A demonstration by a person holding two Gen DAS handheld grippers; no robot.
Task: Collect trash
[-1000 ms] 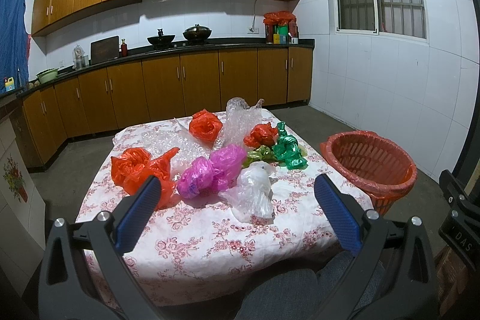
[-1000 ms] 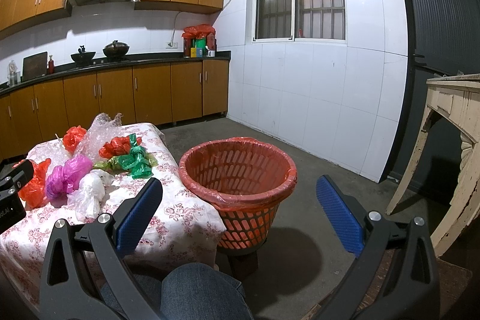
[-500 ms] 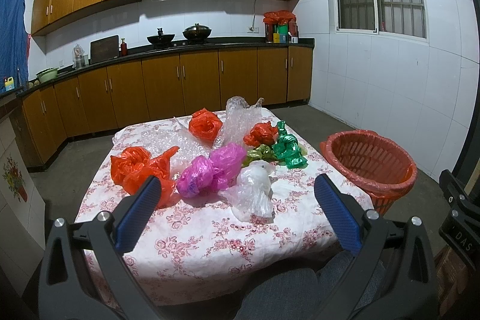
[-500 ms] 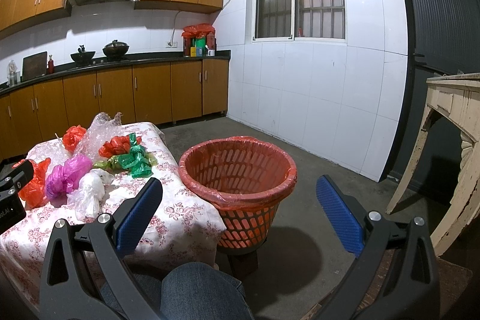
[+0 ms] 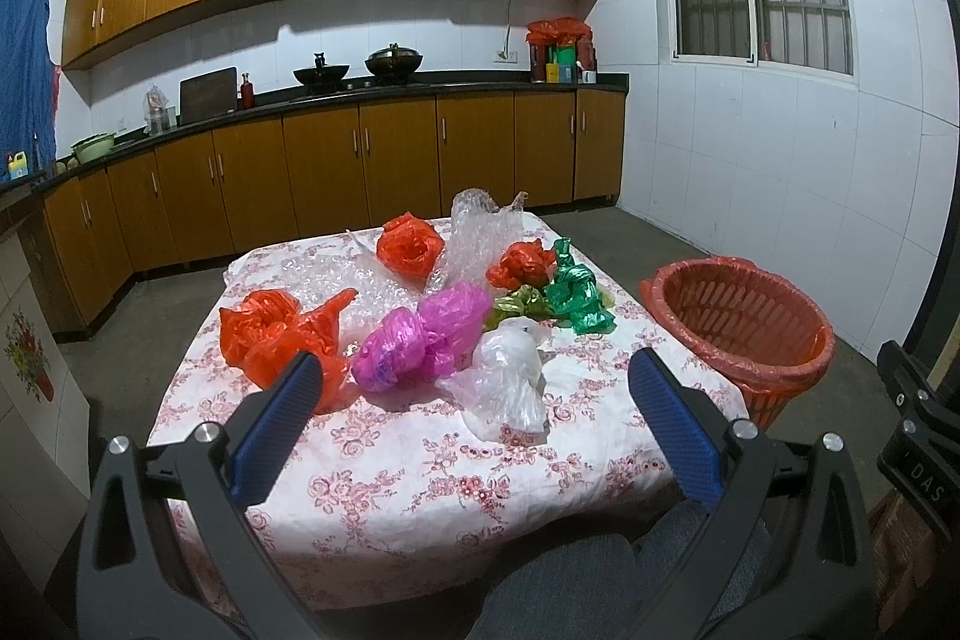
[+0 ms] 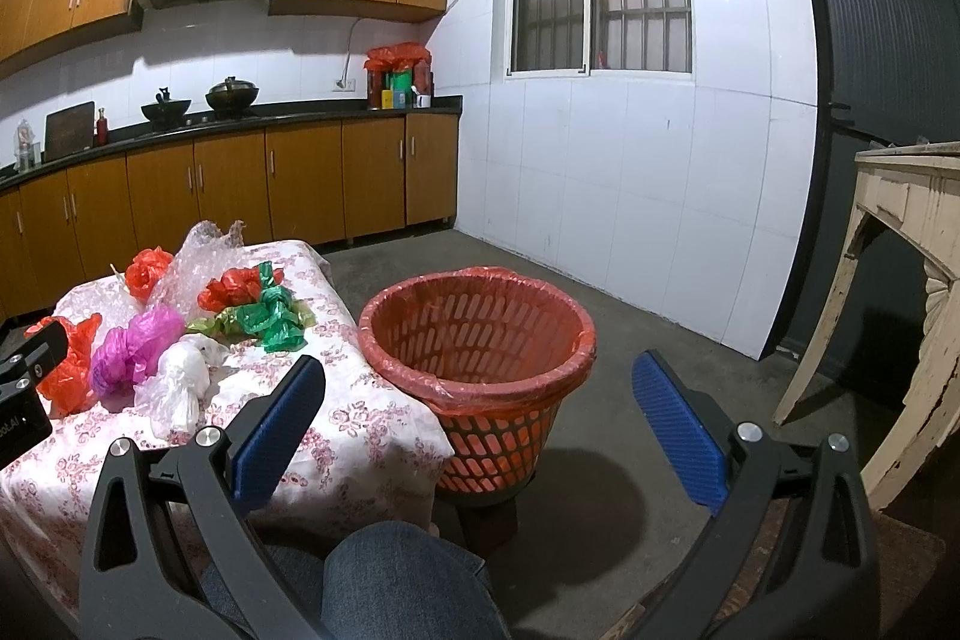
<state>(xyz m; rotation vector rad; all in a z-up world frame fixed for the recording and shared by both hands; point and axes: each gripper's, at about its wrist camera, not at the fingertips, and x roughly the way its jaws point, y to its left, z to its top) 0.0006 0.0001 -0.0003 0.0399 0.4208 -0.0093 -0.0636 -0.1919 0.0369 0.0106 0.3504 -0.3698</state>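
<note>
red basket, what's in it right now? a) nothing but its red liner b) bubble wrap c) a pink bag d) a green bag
a: in the right wrist view the red basket shows only its slotted wall and the red liner folded over the rim, while the pink bag, green bag and bubble wrap lie on the table.

My knee [image 6: 396, 574] covers the near edge of the worktop [image 5: 420, 490] in both views, and the bottom border crops my leg. The basket [image 6: 480, 340] hides its own base behind the cloth corner in the left wrist view; its bottom inside is too dim to read. The left hand-held gripper [image 6: 24, 382] shows only as a black corner at the right wrist view's left edge (lettering cut off). The old table [image 6: 900, 232] runs off the right border.
</note>
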